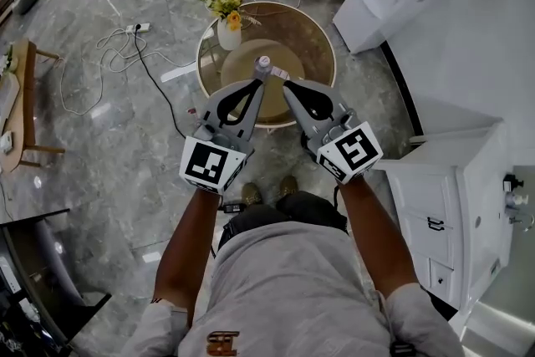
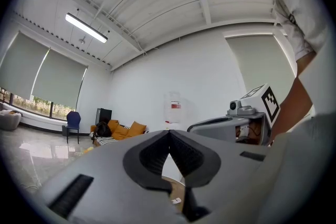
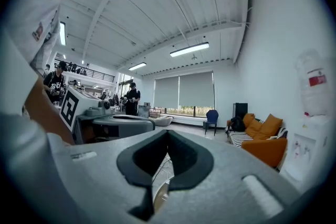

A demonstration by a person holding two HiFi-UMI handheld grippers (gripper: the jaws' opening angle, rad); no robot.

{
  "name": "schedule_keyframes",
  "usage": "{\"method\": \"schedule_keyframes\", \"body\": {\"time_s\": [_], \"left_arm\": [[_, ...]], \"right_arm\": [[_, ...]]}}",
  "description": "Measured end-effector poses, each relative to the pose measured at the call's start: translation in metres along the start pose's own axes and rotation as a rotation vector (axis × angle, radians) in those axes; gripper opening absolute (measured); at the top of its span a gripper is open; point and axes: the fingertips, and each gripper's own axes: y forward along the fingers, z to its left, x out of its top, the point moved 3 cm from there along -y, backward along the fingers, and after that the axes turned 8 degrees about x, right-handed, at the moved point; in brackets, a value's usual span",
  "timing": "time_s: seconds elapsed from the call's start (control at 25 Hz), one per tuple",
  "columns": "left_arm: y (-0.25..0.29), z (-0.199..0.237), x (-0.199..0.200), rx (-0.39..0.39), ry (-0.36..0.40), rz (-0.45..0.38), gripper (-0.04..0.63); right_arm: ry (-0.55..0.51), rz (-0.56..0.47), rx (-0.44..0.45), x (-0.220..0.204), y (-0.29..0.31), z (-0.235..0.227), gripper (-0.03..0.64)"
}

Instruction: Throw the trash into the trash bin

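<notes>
Both tools are clenched with nothing in them: the left gripper (image 1: 256, 84) shows its dark pads meeting at the tip with only empty air in the notch behind, and the right gripper (image 3: 168, 132) looks the same. Held side by side and pointing level, their tips converge over the near edge of the round table (image 1: 313, 38).

The likely trash is what appears to be a small bottle (image 1: 263, 62), seen from above so only its cap end is clear. It seems to stand upright, long axis vertical. It sits on the table just beyond the left gripper's tip, ahead of it and slightly to that gripper's right, so the left hand is the nearer one. A pale scrap (image 1: 280, 73) lies just beside it, closer to the right gripper's tip.

Either jaw pair would have to open before closing round the bottle from the side. No trash bin can be picked out in any view, so which way the carry goes is not readable here
</notes>
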Motion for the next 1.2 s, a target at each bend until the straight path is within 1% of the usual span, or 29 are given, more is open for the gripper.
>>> {"method": "schedule_keyframes", "body": {"time_s": [0.24, 0.48, 0.64, 0.84, 1.08, 1.2], "left_arm": [[0.011, 0.014, -0.023, 0.023, 0.01, 0.016, 0.0], [0.031, 0.021, -0.048, 0.051, 0.039, 0.061, 0.0], [0.049, 0.023, -0.068, 0.089, 0.036, 0.082, 0.0], [0.074, 0.022, -0.087, 0.145, 0.034, 0.094, 0.0], [0.086, 0.026, -0.117, 0.225, 0.023, 0.136, 0.0], [0.087, 0.035, -0.132, 0.247, 0.013, 0.153, 0.0]], "right_arm": [[-0.011, 0.047, -0.011, -0.028, 0.011, -0.014, 0.002], [-0.033, 0.071, -0.004, -0.058, 0.021, -0.037, 0.003], [-0.022, 0.083, 0.008, -0.078, 0.025, -0.056, 0.003], [-0.025, 0.095, 0.054, -0.096, 0.028, -0.076, 0.003], [-0.088, 0.124, 0.101, -0.119, 0.038, -0.093, 0.003], [-0.076, 0.136, 0.103, -0.135, 0.046, -0.1, 0.028]]}}
